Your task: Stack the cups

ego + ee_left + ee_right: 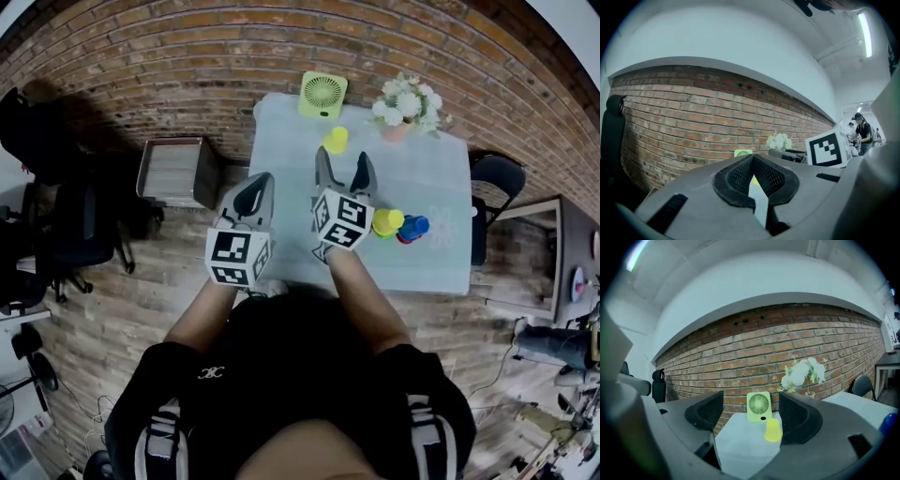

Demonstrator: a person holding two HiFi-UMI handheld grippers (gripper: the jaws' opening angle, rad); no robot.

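Observation:
An upside-down yellow cup stands at the far side of the pale table, just in front of a green fan. Another yellow cup and a blue cup sit together near the table's middle right, with something red beside them. My right gripper hovers open and empty over the table; in the right gripper view the far yellow cup shows ahead between its jaws. My left gripper is at the table's left edge, shut and empty.
A vase of white flowers stands at the table's far right corner. A dark chair is to the right of the table, a grey box-like stand to its left. A brick wall runs behind.

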